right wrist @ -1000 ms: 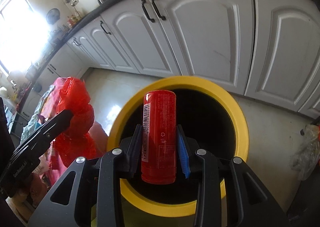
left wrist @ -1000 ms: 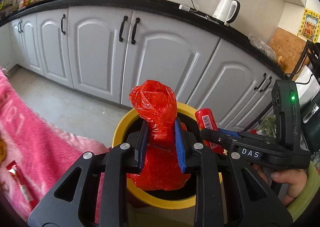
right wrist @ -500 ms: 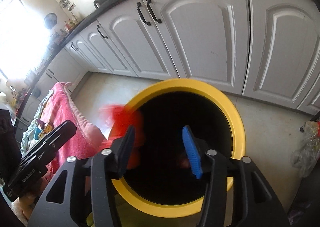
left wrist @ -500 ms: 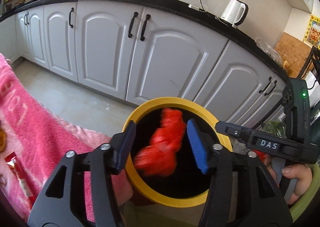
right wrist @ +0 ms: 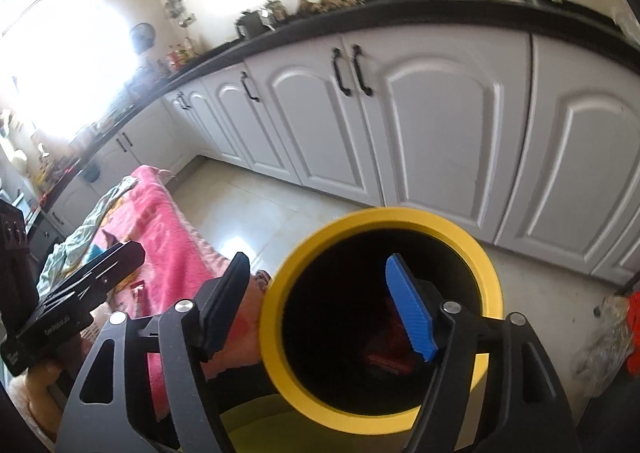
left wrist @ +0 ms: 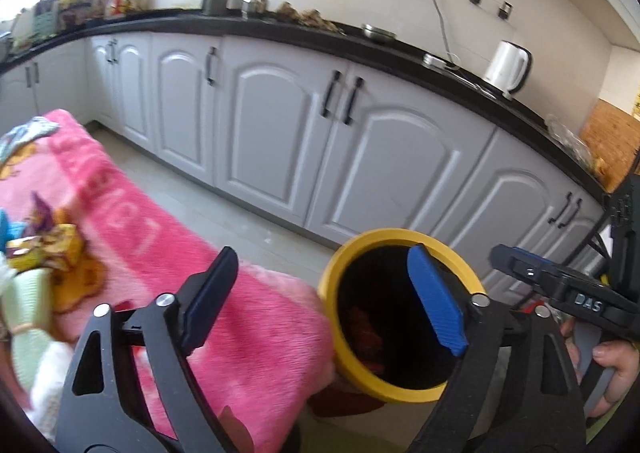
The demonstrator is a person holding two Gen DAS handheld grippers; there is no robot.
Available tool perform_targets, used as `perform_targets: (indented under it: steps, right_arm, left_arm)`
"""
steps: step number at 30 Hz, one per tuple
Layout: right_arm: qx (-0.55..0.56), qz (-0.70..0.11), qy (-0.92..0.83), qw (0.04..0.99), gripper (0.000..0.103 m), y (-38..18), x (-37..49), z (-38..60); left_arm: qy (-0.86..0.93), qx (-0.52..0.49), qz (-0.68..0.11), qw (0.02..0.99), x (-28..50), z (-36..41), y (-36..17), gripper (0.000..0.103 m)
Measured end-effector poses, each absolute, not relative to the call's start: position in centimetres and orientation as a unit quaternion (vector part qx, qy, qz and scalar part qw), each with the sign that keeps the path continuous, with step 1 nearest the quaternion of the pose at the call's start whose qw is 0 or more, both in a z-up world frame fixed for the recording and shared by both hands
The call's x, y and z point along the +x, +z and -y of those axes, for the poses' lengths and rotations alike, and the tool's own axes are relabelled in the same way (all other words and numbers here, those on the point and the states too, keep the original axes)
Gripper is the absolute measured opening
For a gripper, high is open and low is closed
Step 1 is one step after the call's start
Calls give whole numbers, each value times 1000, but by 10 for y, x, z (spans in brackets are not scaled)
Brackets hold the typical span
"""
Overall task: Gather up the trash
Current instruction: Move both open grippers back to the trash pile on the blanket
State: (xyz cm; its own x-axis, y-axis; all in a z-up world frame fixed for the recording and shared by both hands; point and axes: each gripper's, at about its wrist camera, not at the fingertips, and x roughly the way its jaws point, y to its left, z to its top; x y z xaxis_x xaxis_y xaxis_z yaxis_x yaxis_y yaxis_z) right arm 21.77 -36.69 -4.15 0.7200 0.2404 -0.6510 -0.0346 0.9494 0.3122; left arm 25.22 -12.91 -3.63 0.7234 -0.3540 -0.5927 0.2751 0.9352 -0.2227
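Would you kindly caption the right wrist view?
Open right gripper above yellow bin, red trash inside.

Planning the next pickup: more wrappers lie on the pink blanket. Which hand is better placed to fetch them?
Left, likely. The left tool is open and empty, over the pink blanket near the wrappers. The right tool faces the yellow bin.

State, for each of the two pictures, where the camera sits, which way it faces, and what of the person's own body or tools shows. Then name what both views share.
Left wrist: sits on the left gripper, looking down past its open, empty jaws at the pink blanket and yellow bin; the right gripper and hand show at the right edge.
Right wrist: sits on the right gripper, jaws open and empty, looking down into the bin; the left gripper shows at the left edge.
Shared: bin, blanket, white cabinets, black counter.
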Motion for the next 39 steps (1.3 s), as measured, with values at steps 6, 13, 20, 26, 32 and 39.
perform_targets:
  steps: [6,13,20,26,32,39]
  right_arm:
    - [104,-343,102,928,76,-21,208,333]
    - [77,-322,127,935,80,-4,196,300]
    - [55,-309,155,937,83,8,182,269]
    - [36,-307,185,933,84,12,172,237]
    - [18,-311,211,926,84,10,168,208]
    - [5,-323,247,914,85,7,162,168]
  left_arm:
    - [-137,-75,-315,936,236,88,-22,89]
    - [-110,-96,-291,946,214,45,-5,92]
    - [-77,-108,-267,955,193,10,9,92]
    - [-42,-125,-260,957,181,-26,13,92]
    - [-14,-140,-253,957,169,-59,16,92]
    - [17,-158,-246,956,157,-96,16,92]
